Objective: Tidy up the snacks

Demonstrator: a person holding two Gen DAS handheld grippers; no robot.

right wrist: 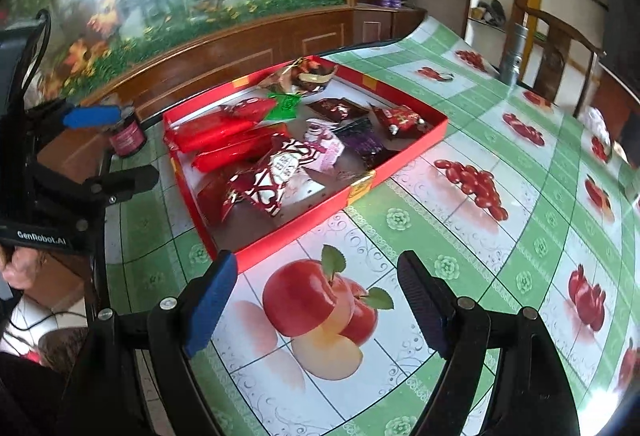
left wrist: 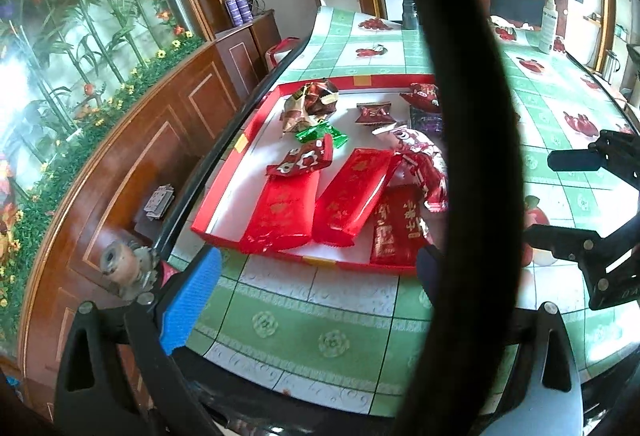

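Both tools are held off the work. The right gripper [right wrist: 316, 300] hovers over the fruit-print tablecloth [right wrist: 460, 220] with its jaws spread wide and nothing between them; the left gripper [right wrist: 110, 144], seen from the right wrist view, is likewise parted and empty.

The snacks lie ahead of the right gripper, inside the shallow red box [right wrist: 404, 152], whose near corner sits just beyond the left fingertip. The step in hand is judged to be an approach for the next pick. It would be best done by lowering over a single packet from above, with the jaws set across its narrow width, so that neighbours are not dragged along (the wrappers overlap and look slippery).

The two long red packets [right wrist: 224, 140] lie side by side at the box's left end, their long axes running across the right gripper's view, leftward and slightly toward it. The red-and-white packet [right wrist: 276, 176], nearest the fingers, lies diagonally, partly over them.
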